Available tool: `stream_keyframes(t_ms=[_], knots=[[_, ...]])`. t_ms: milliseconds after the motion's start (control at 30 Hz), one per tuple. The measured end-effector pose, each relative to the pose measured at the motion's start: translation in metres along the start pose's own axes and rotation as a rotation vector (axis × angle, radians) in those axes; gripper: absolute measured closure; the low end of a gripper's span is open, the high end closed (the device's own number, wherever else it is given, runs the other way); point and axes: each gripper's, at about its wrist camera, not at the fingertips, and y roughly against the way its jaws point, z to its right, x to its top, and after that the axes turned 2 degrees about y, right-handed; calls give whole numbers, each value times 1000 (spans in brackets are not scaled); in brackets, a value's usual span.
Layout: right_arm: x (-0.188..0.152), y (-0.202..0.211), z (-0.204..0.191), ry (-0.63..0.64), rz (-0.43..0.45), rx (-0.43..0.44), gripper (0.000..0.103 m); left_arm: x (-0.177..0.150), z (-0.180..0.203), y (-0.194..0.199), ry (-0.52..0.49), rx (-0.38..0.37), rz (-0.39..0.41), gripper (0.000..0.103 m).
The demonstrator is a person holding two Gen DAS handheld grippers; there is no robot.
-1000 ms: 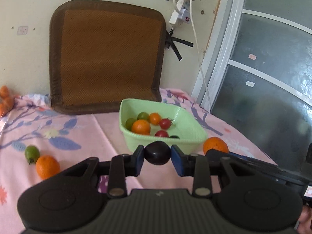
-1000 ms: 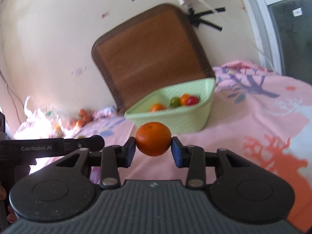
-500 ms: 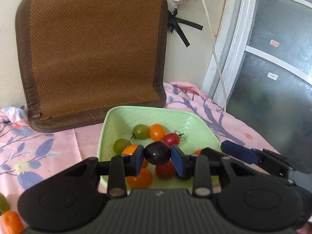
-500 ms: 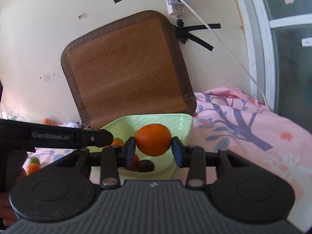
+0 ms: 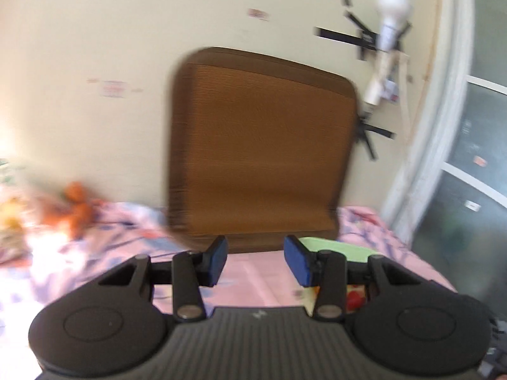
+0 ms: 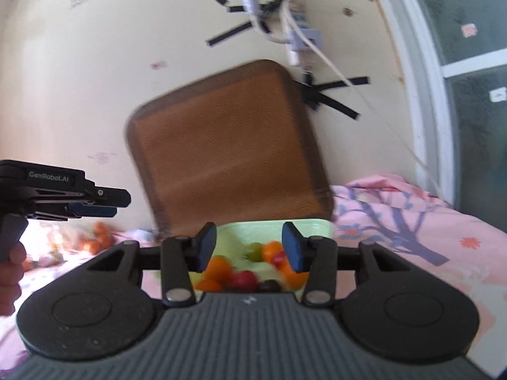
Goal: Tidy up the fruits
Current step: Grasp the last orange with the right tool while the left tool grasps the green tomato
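My right gripper [image 6: 249, 250] is open and empty, just above the near side of the light green bowl [image 6: 312, 224]. The bowl holds several small fruits: oranges [image 6: 218, 266], a red tomato [image 6: 244, 280], a dark plum [image 6: 269, 285] and a green tomato [image 6: 253, 251]. My left gripper [image 5: 255, 261] is open and empty over the pink cloth, left of the bowl [image 5: 336, 247]; it also shows at the left of the right wrist view [image 6: 92, 204]. The left wrist view is blurred.
A brown woven cushion [image 6: 228, 158] leans on the wall behind the bowl. The pink flowered cloth [image 6: 427, 221] covers the surface. Blurred orange fruits [image 5: 74, 209] lie at the far left. A cable and plug [image 6: 301, 41] hang on the wall, with a glass door [image 6: 475, 95] to the right.
Both grippers have opened. The dark plum and the orange have left the jaws and now lie in the bowl. The left gripper has swung up and to the left.
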Motion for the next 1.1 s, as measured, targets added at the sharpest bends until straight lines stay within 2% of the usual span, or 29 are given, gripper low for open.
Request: stream_keyframes(t_ms=[67,133,233,367,400,500,633,667,700,833,867,933,967,1100], knots=[[1,2,-18,9,-17,82,57,-6,-28,8,35,54,-24,62],[0,-3,-39,26,-75,190,57,-16,-53,9,92,76,-69,62],[-11,-23,-78,70,-200,325,57,-31,-73,2,136,58,-117,62],[-30,-57,-129,168,-347,396,55,-39,-81,-14,177,17,-152,62],[-33,-65,-138,184,-374,399,51,-40,-81,-18,178,11,-157,60],[-40,-91,-158,202,-442,389,50,-43,-78,-30,157,19,-177,58],[-44,-115,-170,216,-479,351,51,-50,-73,-34,137,20,-189,58],[-46,-118,-171,219,-489,352,54,-52,-72,-34,130,26,-191,58],[-48,-119,-170,220,-497,356,64,-53,-70,-35,119,34,-193,58],[-49,-98,-162,231,-472,355,64,-60,-57,-40,43,88,-209,60],[-49,-89,-159,245,-457,352,64,-63,-52,-41,17,103,-211,63],[-48,-73,-152,284,-418,330,64,-67,-45,-42,-23,126,-203,75],[-47,-64,-146,298,-399,315,64,-68,-42,-41,-31,132,-198,75],[-44,-32,-119,280,-341,239,64,-65,-25,-29,-13,63,-179,76]])
